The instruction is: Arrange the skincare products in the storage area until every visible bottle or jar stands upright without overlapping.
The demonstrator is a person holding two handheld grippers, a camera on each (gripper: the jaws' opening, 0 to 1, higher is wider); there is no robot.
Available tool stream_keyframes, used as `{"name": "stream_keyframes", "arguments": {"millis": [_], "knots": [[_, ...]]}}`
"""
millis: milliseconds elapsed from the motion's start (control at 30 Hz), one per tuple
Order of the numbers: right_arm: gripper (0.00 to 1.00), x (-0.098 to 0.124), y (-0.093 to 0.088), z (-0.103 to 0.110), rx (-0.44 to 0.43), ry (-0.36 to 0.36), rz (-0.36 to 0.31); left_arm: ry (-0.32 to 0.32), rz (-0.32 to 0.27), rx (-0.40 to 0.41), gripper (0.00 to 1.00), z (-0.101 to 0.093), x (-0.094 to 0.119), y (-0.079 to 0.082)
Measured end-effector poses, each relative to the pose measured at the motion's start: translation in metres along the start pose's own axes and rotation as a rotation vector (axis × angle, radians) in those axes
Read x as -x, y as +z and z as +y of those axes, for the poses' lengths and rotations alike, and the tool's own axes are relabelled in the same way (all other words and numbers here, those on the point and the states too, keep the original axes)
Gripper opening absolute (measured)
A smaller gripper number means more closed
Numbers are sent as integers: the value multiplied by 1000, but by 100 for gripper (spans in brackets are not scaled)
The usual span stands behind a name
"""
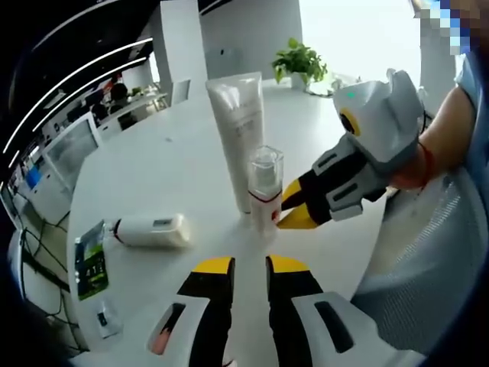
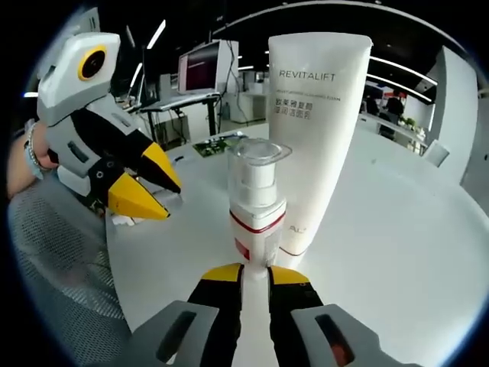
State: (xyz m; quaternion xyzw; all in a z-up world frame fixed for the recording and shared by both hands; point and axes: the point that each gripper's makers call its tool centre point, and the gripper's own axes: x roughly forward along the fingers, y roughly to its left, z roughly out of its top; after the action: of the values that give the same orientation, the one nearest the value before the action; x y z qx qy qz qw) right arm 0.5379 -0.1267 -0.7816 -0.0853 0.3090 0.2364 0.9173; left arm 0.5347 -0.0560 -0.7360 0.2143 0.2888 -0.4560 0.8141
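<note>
So the right gripper (image 2: 252,279) is pinching the pump bottle (image 2: 257,202) upright beside the standing tube (image 2: 317,130). Left gripper (image 1: 249,267) is hovering nearly closed, empty. White bottle (image 1: 150,230) is lying sideways, needing standing.

**Hidden and unclear**

The pump bottle (image 2: 257,210) covers the tube's (image 2: 317,130) lower left; its own base sinks behind the right gripper (image 2: 255,277). Small print on the tube is unreadable. The lying bottle's (image 1: 150,230) label is too blurred to read.
</note>
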Motion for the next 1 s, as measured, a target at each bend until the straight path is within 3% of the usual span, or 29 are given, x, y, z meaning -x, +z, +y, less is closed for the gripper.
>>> {"name": "stream_keyframes", "arguments": {"millis": [167,267,400,467,533,633,767,833,867,967,1000], "knots": [[11,4,-11,6,-31,38,65,35,12,51,18,12,3,-3],[13,7,-17,7,-8,51,110,88,3,189,19,30,8,-7],[13,19,-5,11,-5,62,75,199,-99,373,21,63,28,-2],[12,23,4,22,-29,104,56,270,-138,432,23,80,39,-2],[14,28,14,39,-29,157,34,358,-135,423,24,94,50,-8],[16,41,22,69,26,253,17,427,-147,416,24,105,64,-10],[15,55,43,93,120,306,-54,420,-177,461,23,108,78,-8],[16,58,61,98,128,319,-98,414,-178,456,24,107,81,-8],[17,60,79,100,124,332,-132,428,-169,430,24,109,84,-11],[20,58,128,96,160,335,-191,573,-162,326,22,126,91,-23],[21,57,133,95,163,332,-192,579,-160,324,20,127,90,-25]]}}
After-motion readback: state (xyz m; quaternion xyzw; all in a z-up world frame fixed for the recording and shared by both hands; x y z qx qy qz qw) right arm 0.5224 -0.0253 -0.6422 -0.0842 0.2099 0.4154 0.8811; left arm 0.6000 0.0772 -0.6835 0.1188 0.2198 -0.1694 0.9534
